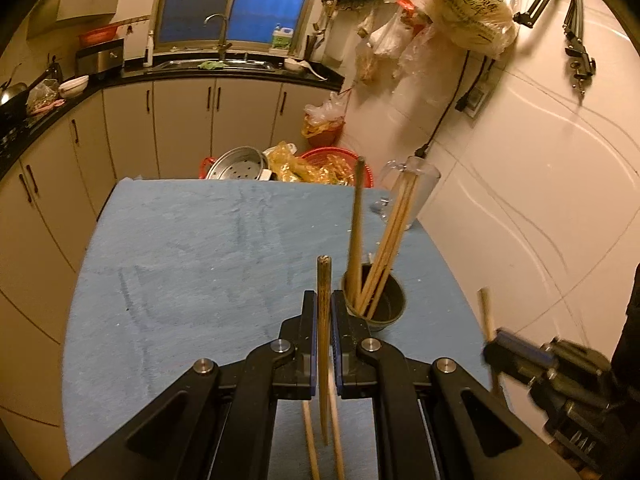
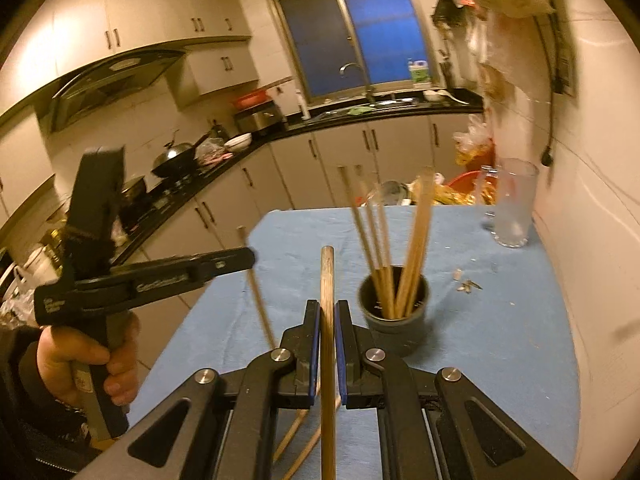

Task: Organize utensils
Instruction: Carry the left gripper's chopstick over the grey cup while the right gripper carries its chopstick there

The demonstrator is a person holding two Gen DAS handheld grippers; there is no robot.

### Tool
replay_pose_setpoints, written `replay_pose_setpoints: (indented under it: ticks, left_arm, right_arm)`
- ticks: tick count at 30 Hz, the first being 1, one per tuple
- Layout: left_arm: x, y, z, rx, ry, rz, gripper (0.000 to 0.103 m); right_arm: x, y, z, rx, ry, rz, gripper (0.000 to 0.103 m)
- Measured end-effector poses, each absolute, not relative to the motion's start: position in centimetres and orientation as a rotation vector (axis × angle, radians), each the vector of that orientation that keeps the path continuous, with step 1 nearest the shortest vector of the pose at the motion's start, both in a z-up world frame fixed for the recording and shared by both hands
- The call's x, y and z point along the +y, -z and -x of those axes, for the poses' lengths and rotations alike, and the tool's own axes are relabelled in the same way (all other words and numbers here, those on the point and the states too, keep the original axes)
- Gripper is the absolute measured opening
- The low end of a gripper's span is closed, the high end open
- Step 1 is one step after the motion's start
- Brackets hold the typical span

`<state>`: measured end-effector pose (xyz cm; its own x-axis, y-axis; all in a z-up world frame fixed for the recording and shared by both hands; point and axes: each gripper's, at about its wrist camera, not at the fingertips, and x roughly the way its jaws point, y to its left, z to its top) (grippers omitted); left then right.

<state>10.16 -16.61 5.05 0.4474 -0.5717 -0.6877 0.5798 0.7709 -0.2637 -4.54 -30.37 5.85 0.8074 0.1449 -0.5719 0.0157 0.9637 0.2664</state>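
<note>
Left gripper (image 1: pixel 321 300) and right gripper (image 2: pixel 328 312) were each clamped on one upright chopstick (image 1: pixel 323 320) above the blue table (image 1: pixel 192 248), near the dark cup (image 1: pixel 378 308) of chopsticks, so each tip likely needed lining up over the rim before letting go.

A clear glass mug (image 2: pixel 514 208) stands on the blue cloth (image 1: pixel 192 264) at the far right, near the white wall. Far behind are a sink tap (image 1: pixel 218 30), a wok (image 2: pixel 176 158) on the left counter, and a red basket (image 1: pixel 340 162).
</note>
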Motion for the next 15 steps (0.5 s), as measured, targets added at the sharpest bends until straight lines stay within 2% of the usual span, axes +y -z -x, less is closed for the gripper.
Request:
replay_pose_setpoints:
  ticks: [15]
  left_arm:
    - [-17.7,-9.5,-10.7,0.782,0.793,0.037,0.006]
  right_arm:
    - [-30.5,-4.6,2.7,0.669,-0.054,-0.256,0.008]
